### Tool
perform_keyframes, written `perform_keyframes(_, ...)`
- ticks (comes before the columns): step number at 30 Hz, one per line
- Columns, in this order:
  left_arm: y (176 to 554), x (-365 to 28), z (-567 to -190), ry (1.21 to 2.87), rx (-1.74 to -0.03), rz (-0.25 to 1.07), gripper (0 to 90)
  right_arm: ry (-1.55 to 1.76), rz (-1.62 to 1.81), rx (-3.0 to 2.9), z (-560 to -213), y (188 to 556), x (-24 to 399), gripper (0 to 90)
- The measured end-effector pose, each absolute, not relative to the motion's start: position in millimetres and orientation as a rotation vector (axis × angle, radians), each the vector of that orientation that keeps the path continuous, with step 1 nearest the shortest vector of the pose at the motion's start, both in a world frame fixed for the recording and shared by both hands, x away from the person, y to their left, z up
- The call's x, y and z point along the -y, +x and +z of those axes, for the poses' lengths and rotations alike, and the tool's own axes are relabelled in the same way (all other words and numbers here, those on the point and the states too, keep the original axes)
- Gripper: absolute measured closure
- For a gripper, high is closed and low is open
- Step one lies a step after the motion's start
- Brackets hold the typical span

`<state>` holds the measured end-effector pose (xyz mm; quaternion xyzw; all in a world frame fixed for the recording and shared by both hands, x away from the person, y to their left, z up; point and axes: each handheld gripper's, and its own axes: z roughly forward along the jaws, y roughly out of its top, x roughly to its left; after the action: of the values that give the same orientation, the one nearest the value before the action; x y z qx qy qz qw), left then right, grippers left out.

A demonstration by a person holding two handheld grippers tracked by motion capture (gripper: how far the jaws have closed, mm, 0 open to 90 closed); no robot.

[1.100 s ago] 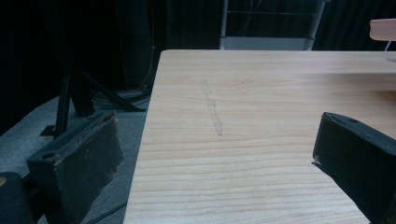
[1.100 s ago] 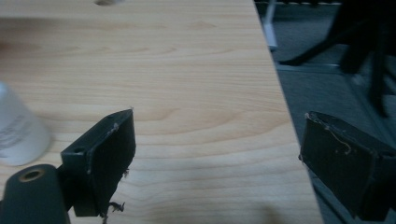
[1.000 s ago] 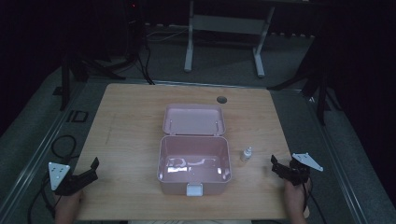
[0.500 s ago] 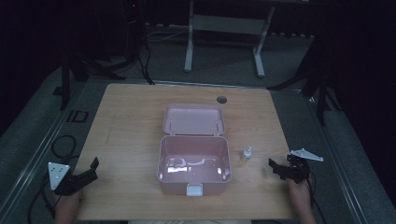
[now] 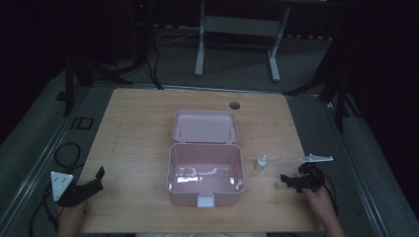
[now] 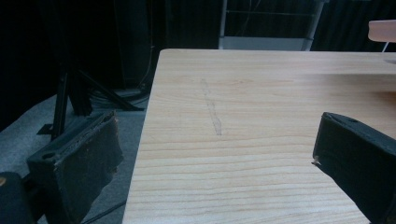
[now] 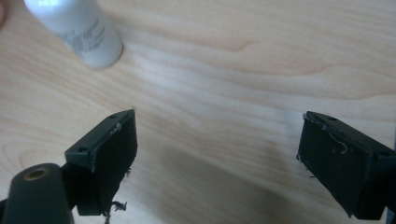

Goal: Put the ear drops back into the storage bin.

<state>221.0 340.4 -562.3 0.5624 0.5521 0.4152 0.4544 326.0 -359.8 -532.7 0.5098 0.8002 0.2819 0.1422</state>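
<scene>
A pink lidded box (image 5: 205,173) stands open in the middle of the wooden table (image 5: 138,128), its lid laid back. A small white bottle (image 5: 260,163) stands upright just right of the box, and its base shows at the top left in the right gripper view (image 7: 77,25). My right gripper (image 5: 291,181) is open at the table's right front, jaws wide apart over bare wood (image 7: 215,154), pointing toward the bottle. My left gripper (image 5: 94,181) is open at the left front corner, jaws empty (image 6: 215,163), straddling the table's left edge.
A round cable hole (image 5: 234,105) sits at the table's back edge. Cables (image 5: 66,153) lie on the floor to the left. A metal stand (image 5: 237,34) is behind the table. A pale scratch (image 6: 212,109) marks the wood ahead of the left gripper.
My right gripper has shifted left and forward toward the small bottle. The left gripper has stayed put.
</scene>
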Motion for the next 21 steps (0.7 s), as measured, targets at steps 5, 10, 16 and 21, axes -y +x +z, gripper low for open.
perform_keyframes(5, 221.3, -340.4, -562.3, 1.39, -1.364, 1.024, 1.4, 1.424, 0.69, -2.426, -530.1, 325.5, 352.8, 11.2)
perform_keyframes(10, 221.2, -340.3, -562.3, 1.39, -1.364, 1.024, 1.4, 1.388, 0.568, -2.554, -527.1, 326.1, 347.1, 10.8)
perform_keyframes(16, 221.1, -340.4, -562.3, 1.389, -1.364, 1.023, 1.4, 1.341, 0.419, -2.69, -525.3, 325.0, 338.3, 10.2)
perform_keyframes(21, 221.1, -340.4, -562.3, 1.389, -1.365, 1.024, 1.4, 1.273, 0.298, -2.788, -521.3, 323.9, 330.5, 10.2)
